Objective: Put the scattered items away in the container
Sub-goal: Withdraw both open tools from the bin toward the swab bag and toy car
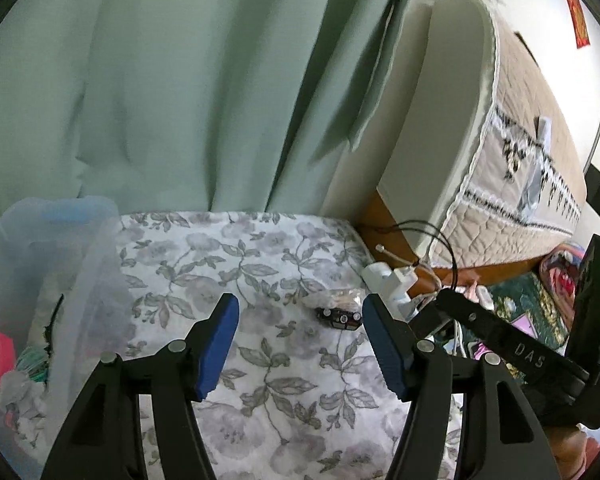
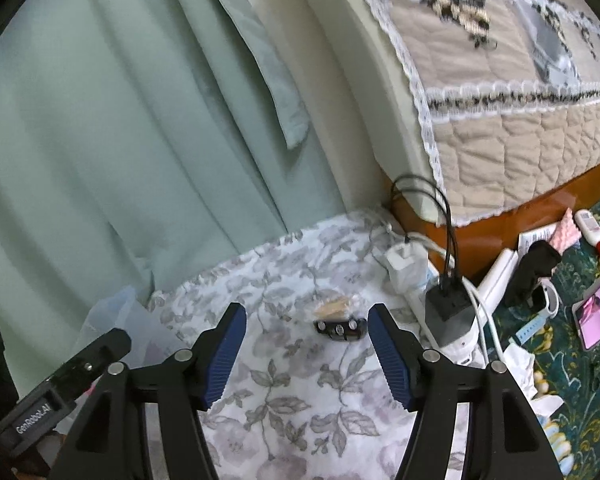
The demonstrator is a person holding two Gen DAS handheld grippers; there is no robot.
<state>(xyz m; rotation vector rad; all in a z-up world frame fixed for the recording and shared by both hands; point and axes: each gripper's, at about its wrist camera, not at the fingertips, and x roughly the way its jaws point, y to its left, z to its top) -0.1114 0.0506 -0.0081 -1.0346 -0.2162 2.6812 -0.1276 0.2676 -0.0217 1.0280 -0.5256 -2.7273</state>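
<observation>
Left wrist view: container is already holding several items; a dark toy car and wrapper are lying beside it, both grippers' fingers released.

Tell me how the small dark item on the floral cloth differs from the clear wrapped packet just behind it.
The dark item is opaque, black with small silvery round parts; the clear packet is see-through, showing something tan inside. The dark item looks rigid and boxy, while the packet looks crinkled and soft. The dark item lies nearer both cameras, the packet just beyond it. Both rest on the floral cloth, outside the plastic container.
</observation>
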